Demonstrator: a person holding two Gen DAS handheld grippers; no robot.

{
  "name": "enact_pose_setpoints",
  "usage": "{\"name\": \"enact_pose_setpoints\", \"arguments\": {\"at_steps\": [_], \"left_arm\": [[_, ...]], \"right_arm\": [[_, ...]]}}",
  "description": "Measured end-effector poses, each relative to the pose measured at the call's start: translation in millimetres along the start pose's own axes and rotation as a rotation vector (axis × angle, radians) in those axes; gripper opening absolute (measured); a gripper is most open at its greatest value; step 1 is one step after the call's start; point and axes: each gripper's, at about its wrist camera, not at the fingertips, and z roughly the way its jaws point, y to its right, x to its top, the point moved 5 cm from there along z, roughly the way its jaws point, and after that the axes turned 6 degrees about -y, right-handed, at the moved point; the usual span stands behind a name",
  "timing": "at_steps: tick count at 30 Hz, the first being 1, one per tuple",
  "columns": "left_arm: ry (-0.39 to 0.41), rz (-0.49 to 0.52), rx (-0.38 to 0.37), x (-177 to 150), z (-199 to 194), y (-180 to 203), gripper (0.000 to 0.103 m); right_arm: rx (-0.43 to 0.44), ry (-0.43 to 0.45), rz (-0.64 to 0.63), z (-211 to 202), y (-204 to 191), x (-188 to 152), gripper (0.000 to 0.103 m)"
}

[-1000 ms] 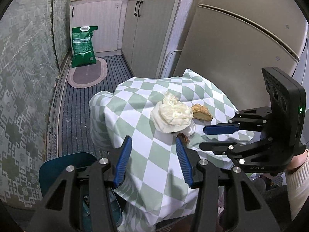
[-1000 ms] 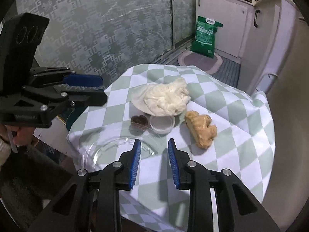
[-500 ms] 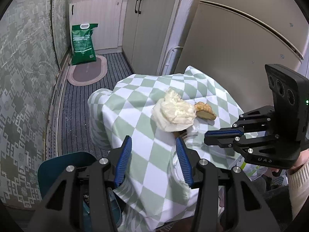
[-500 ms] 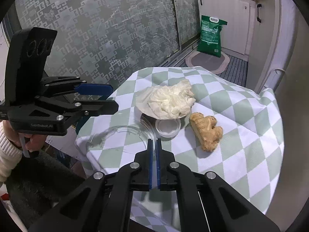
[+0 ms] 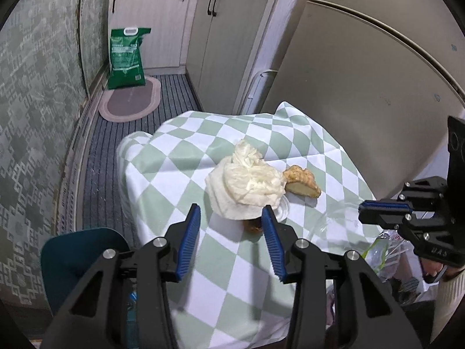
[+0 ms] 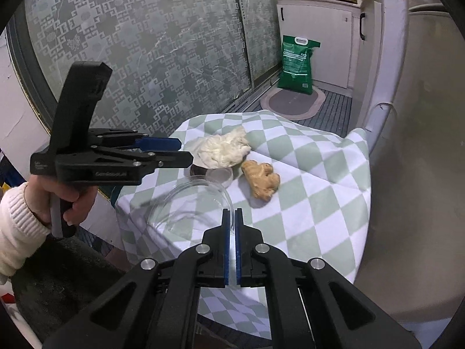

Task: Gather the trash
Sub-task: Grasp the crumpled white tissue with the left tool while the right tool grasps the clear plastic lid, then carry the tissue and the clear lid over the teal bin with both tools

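Observation:
On the green-and-white checked tablecloth [image 5: 186, 174] lie a crumpled white tissue [image 5: 250, 180] [image 6: 222, 148], a piece of ginger [image 5: 302, 181] [image 6: 261, 179], a small round clear lid [image 6: 219, 174] and a small brown scrap [image 5: 251, 226]. My right gripper [image 6: 231, 213] [image 5: 361, 210] is shut on the rim of a clear plastic dish [image 6: 189, 203], which is tilted at the table's near edge. My left gripper [image 5: 230, 209] [image 6: 183, 150] hovers just short of the tissue. Its jaws are closing with nothing between them.
A fridge [image 5: 363, 87] stands close behind the table, white cabinets [image 5: 232, 43] beyond. A green sack [image 5: 126, 55] and an oval mat [image 5: 130, 101] are on the floor. A teal object [image 5: 78, 256] sits lower left, and a clear bag of rubbish [image 5: 383, 256] hangs at lower right.
My right gripper shut on the clear dish's rim and drew it up and back toward the table's near edge. My left gripper crept in toward the tissue and narrowed a little.

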Motion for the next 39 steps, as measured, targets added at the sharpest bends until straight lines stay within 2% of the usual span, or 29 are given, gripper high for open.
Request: {"name": "enact_pose_setpoints", "arguments": {"at_steps": [5, 7, 13, 15, 17, 21, 27, 33, 39], "left_arm": [[-0.021, -0.027, 0.007, 2, 9, 0, 0.039], [-0.028, -0.033, 0.006, 2, 12, 1, 0.03], [-0.029, -0.065, 0.006, 6, 16, 0, 0.027], [-0.025, -0.089, -0.01, 7, 16, -3, 0.022], [-0.019, -0.105, -0.022, 9, 15, -5, 0.011], [-0.023, -0.118, -0.028, 11, 15, -7, 0.001], [0.0, -0.099, 0.004, 13, 10, -4, 0.0], [0.071, -0.049, 0.039, 18, -17, 5, 0.0], [0.089, 0.003, 0.066, 14, -35, 13, 0.0]], "right_arm": [[0.0, -0.004, 0.008, -3, 4, -7, 0.002], [0.003, -0.002, 0.016, -4, 5, -8, 0.002], [0.002, 0.003, 0.022, -7, 5, -12, 0.002], [0.001, 0.001, 0.024, -7, 6, -13, 0.003], [-0.001, -0.001, 0.027, -7, 6, -15, 0.003], [-0.001, -0.002, 0.031, -7, 7, -15, 0.003], [-0.008, 0.019, 0.034, -14, 7, -12, 0.002], [-0.028, 0.055, 0.04, -26, 5, -5, 0.002], [-0.061, 0.082, 0.037, -34, -3, 7, 0.002]]}}
